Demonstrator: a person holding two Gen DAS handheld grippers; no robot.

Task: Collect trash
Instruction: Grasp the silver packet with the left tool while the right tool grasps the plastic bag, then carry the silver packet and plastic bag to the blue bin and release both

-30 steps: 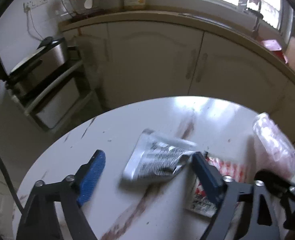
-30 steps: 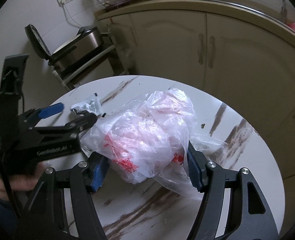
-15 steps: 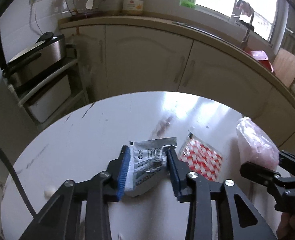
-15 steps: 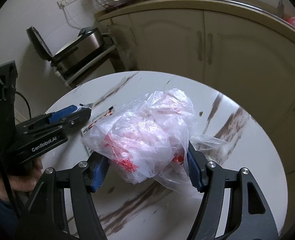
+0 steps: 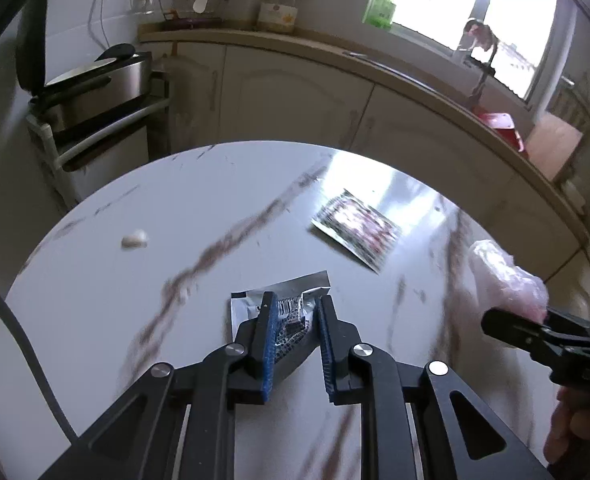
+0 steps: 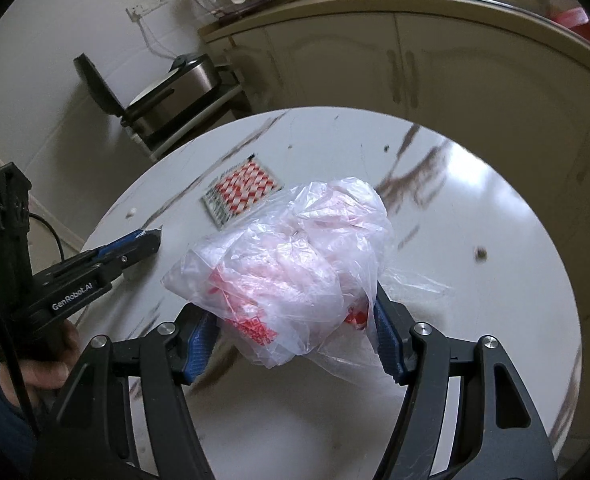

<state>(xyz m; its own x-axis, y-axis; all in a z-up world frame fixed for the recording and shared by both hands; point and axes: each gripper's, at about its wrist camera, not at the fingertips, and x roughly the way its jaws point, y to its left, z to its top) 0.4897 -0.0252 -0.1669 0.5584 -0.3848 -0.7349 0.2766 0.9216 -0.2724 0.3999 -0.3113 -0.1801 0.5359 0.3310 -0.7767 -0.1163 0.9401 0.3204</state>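
My left claw [image 5: 293, 312] is clamped on a silver wrapper [image 5: 291, 300], the two blue pads pinching its crumpled middle while its flat foil edges stick out ahead and to the sides. The wrapper sits above the near part of the round white table [image 5: 175, 208]; whether it touches the top I cannot tell. My right claw [image 6: 295, 344] grips a bundled clear plastic bag [image 6: 287, 256] with red print, the bundle bulging up between the fingers [image 6: 199, 340] and a loose flap trailing toward the table's right side. From the left camera that bag [image 5: 503, 280] shows at the table's right edge, with the right claw's dark tip [image 5: 535, 328] just under it.

A red-and-white checked packet [image 6: 241, 192] lies flat toward the far middle of the table, apart from both claws; the left camera sees it [image 5: 357, 234] blurred. A small white scrap [image 5: 134, 239] rests near the left edge. A tiny dark crumb [image 6: 481, 254] sits near the right edge. Beyond the table stand cream cabinets [image 5: 295, 96] and a steel cooker [image 5: 95, 84] on a rack at the far left.
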